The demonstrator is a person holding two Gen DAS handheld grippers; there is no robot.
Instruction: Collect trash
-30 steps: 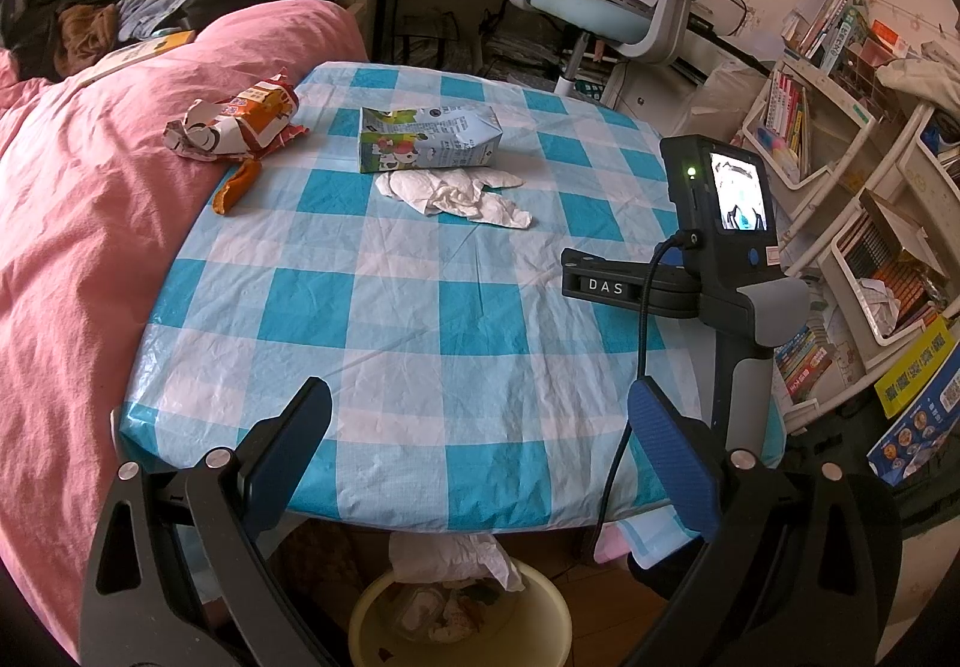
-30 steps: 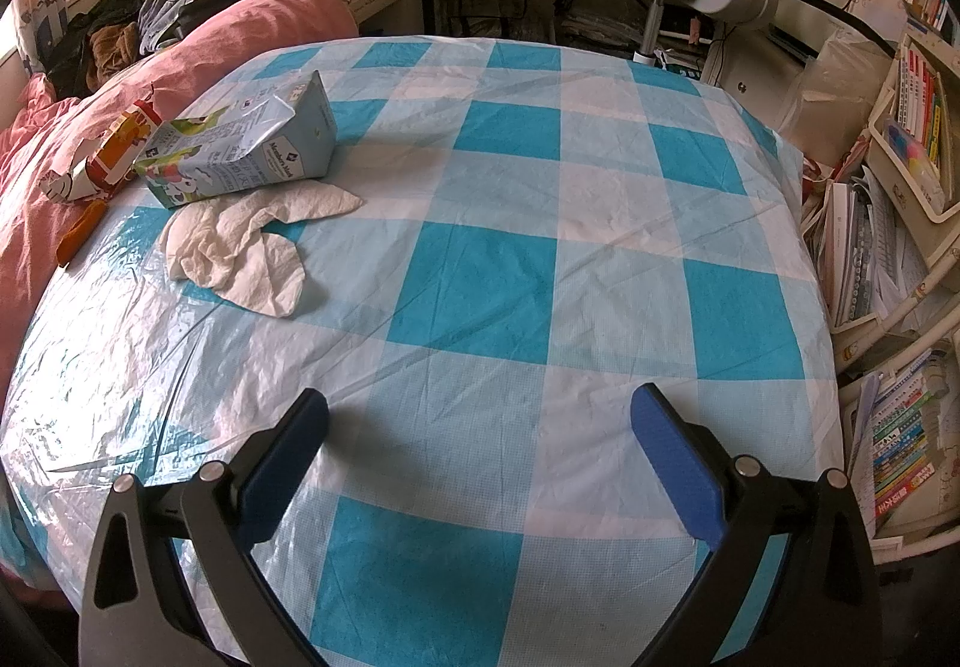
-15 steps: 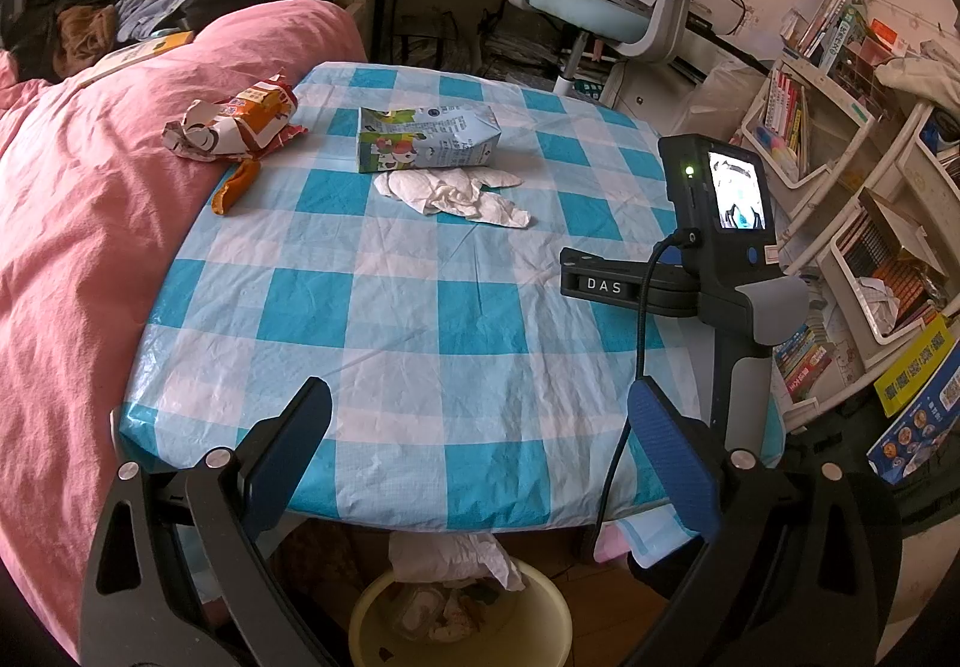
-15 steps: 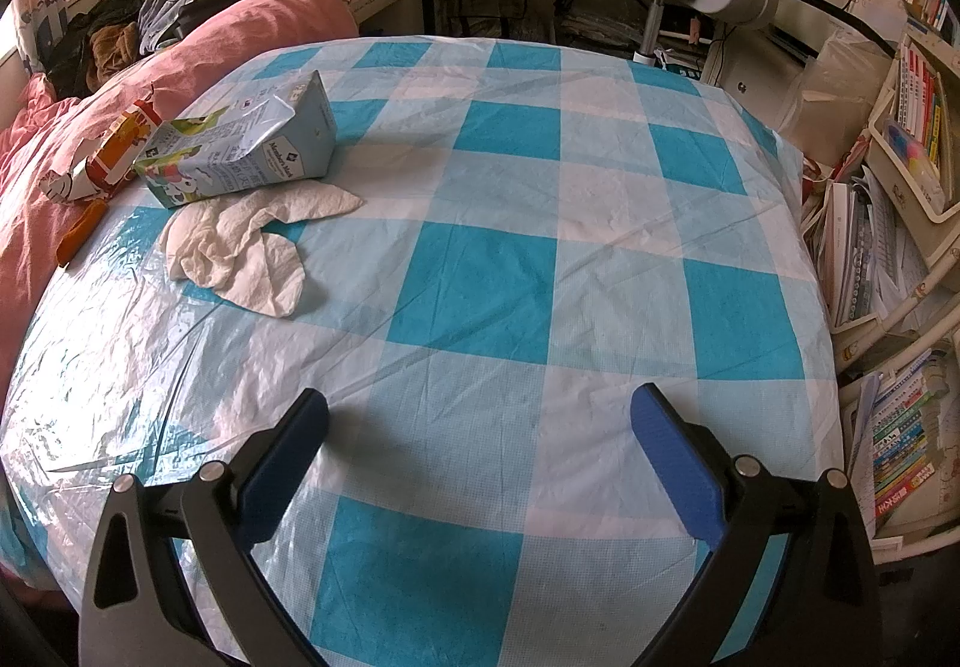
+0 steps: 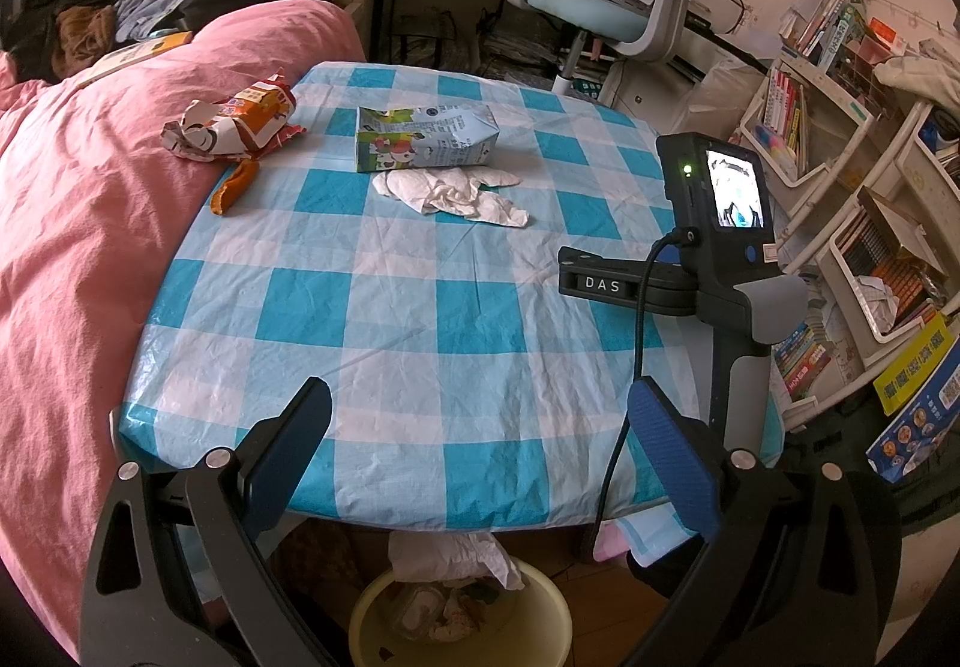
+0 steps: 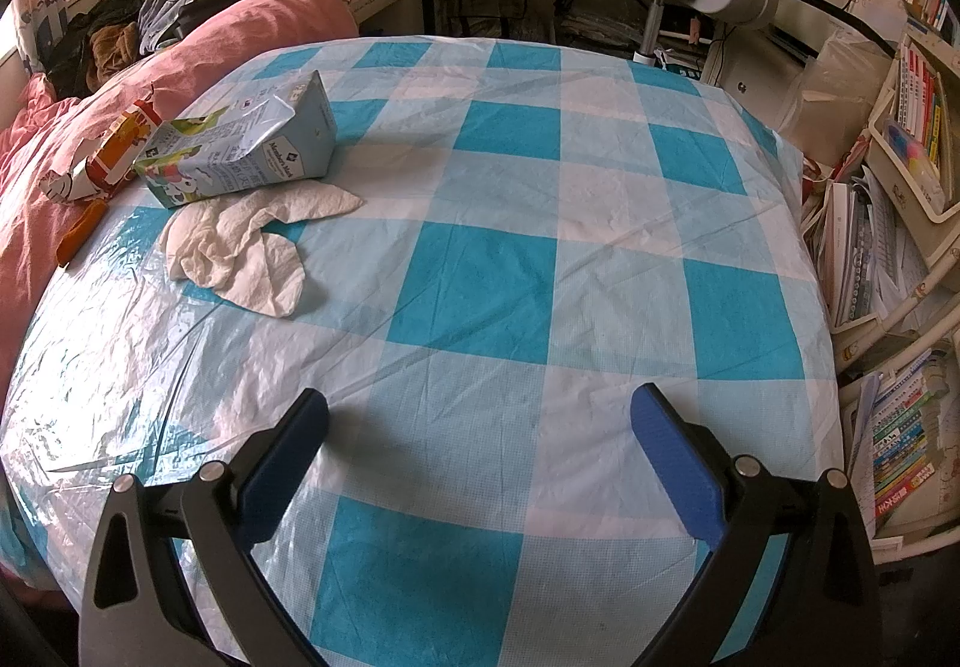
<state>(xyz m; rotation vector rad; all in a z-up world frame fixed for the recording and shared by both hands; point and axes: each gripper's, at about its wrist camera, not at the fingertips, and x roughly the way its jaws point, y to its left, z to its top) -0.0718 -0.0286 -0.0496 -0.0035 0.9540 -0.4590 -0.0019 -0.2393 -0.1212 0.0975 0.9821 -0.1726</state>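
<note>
Milk carton lies near table's far-left edge, touching crumpled tissue.

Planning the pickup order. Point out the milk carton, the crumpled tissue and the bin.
milk carton (image 5: 420,146), left wrist view, on its printed side panel.
crumpled tissue (image 6: 240,241), right wrist view, on its bunched middle.
bin (image 5: 540,607), left wrist view, on its yellow rim under the table edge.

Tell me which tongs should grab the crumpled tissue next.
Probably right. The right tongs are open over the table, with the crumpled tissue ahead. The left tongs hang back at the table edge, above the bin.
</note>
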